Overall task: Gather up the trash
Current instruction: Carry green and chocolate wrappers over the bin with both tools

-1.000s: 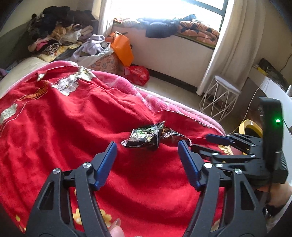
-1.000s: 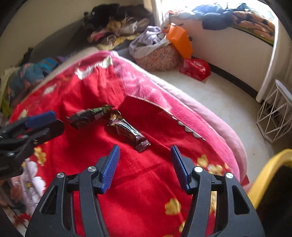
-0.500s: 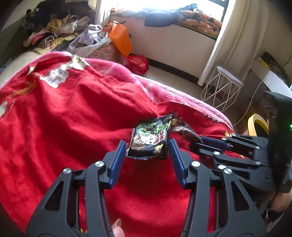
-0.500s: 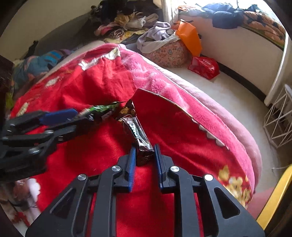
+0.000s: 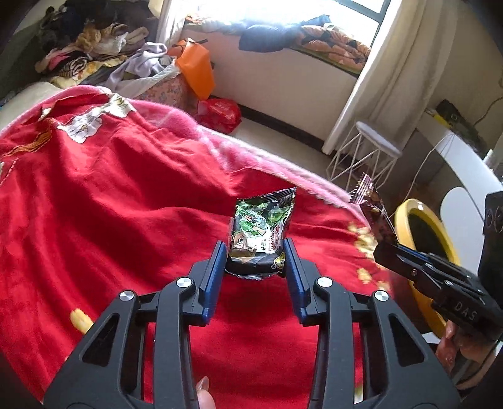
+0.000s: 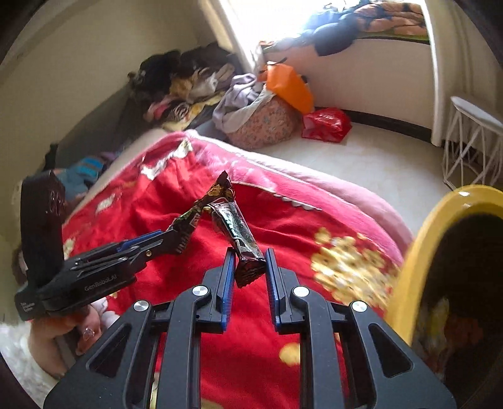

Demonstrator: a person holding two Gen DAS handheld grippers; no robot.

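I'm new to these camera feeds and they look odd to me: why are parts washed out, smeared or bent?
Left wrist view: the window is blown out to white, and the curtain bows from the fisheye lens, with dark corners. Right wrist view: the yellow bin and the blanket's gold flowers are smeared by motion, while the dark wrapper in the jaws stays sharp.

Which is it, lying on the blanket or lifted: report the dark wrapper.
Lifted: the dark wrapper stands up from the right tool, clear of the red blanket.

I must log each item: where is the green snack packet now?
The green snack packet is between the left gripper's closing fingers, above the red blanket.
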